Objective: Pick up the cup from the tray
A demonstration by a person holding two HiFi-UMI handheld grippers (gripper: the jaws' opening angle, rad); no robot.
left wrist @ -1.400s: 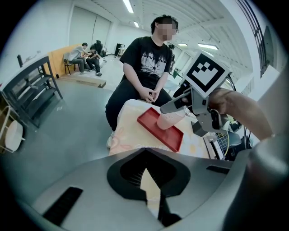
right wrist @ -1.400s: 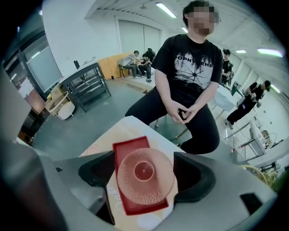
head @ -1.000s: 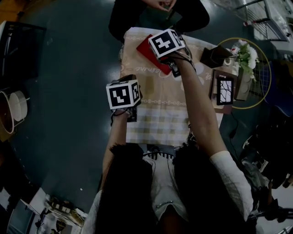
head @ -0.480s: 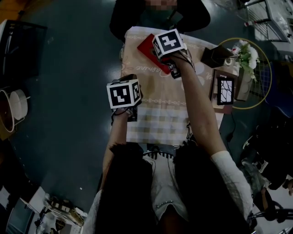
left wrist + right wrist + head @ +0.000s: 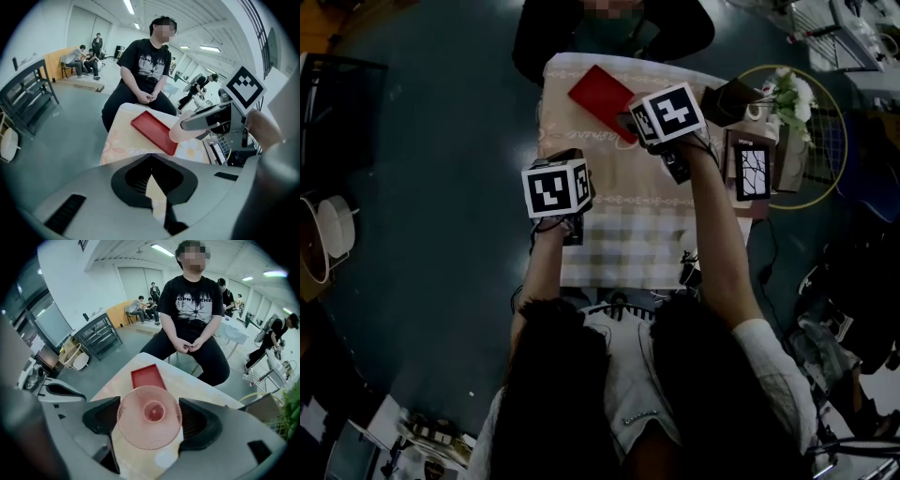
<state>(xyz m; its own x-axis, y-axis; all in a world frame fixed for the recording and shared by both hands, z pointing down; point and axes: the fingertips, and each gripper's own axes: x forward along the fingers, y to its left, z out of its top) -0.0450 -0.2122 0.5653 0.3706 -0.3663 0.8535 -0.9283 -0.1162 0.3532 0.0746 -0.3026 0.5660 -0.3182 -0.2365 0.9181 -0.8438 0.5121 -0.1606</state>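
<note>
The red tray (image 5: 146, 377) lies on the table (image 5: 619, 234) at its far end and holds nothing; the pink cup (image 5: 149, 417) is off it, up in the air, in the right gripper (image 5: 149, 423); that gripper's two jaws press on the cup's left and right sides, closed on it, with the cup between the fingertips and turned end-on to the gripper's camera; its wall is translucent and dotted, a small round centre shows through it, and nothing can be seen inside.

From the left gripper view the cup (image 5: 182, 132) hangs just beside the tray's (image 5: 153, 132) near right corner, partly covered by a grey jaw of the right gripper; which end is the mouth cannot be told there.

The left gripper (image 5: 152, 168) has its jaws drawn together with only a thin wedge of tablecloth showing behind the tips, and nothing between them; it is held over the table's near left part, well apart from the cup.

In the head view the cup is hidden under the right gripper's marker cube (image 5: 667, 112); the tray (image 5: 598, 92) shows just to that cube's left.

A person (image 5: 192, 301) sits across the table, hands together.
</note>
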